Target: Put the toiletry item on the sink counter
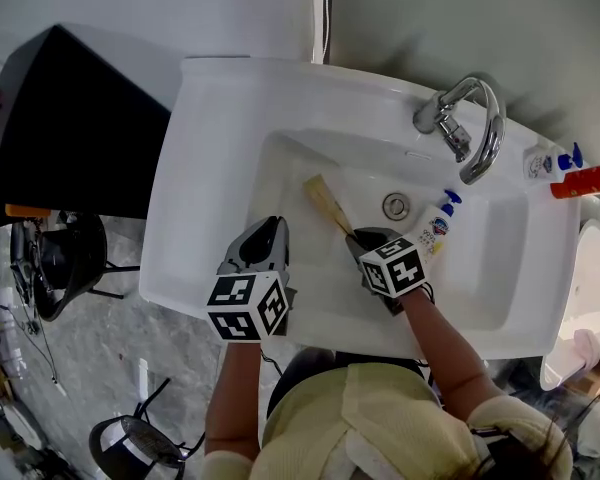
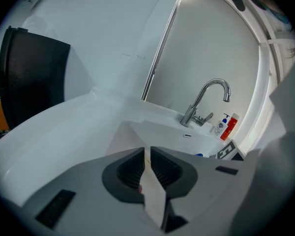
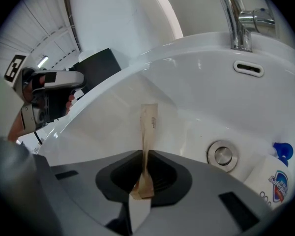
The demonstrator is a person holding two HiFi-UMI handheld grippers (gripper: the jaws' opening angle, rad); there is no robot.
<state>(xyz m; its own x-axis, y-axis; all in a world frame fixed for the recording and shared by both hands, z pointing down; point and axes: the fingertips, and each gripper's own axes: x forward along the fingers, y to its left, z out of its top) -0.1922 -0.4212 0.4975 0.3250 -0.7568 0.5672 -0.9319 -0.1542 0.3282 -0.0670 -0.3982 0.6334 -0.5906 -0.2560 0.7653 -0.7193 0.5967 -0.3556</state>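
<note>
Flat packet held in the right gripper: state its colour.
Tan, like kraft paper; the packet shows best in the right gripper view.

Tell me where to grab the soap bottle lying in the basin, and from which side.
Grip the soap bottle round its white body, below the blue pump, coming down from above. It lies flat beside the drain, so jaws can close across its width. The right gripper is shut on the paper packet; the left gripper, shut on nothing, seems the free one.
</note>
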